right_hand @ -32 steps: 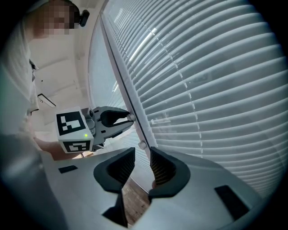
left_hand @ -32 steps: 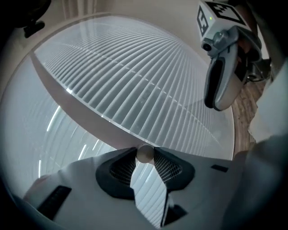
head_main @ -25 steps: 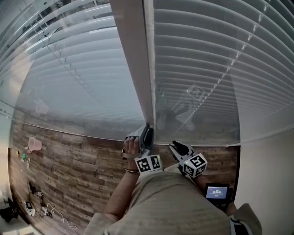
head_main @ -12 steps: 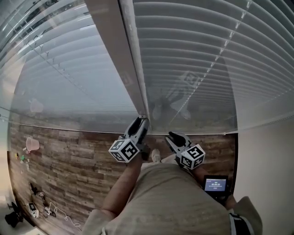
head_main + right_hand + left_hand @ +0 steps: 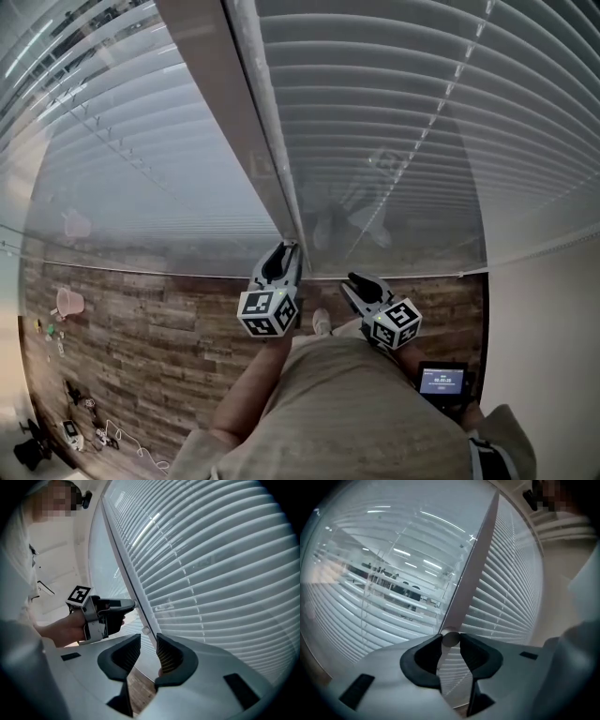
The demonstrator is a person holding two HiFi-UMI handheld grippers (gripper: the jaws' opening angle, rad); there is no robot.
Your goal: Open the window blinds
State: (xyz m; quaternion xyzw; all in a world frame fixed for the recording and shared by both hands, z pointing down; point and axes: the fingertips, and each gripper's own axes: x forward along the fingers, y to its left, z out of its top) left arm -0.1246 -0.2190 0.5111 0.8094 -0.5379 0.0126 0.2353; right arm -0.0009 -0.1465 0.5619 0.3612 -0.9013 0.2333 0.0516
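Looking down along the window, I see the left blind (image 5: 141, 159) hanging to the sill, some daylight showing between its slats. My left tongs (image 5: 284, 249) sit at the foot of the frame post (image 5: 225, 112); their jaws have just been closing and now pinch the thin rod (image 5: 450, 638). Just to the right, my right tongs (image 5: 354, 279) are partly open and empty, near the rod but apart from it. Beyond them the right blind (image 5: 422, 141) hangs shut.

My head camera steeply down along blinds (image 5: 394, 122), left gripper (image 5: 281, 251) camera close on tilt wand (image 5: 234, 112), right gripper (image 5: 356, 279) camera just beside, all sharing that wand.
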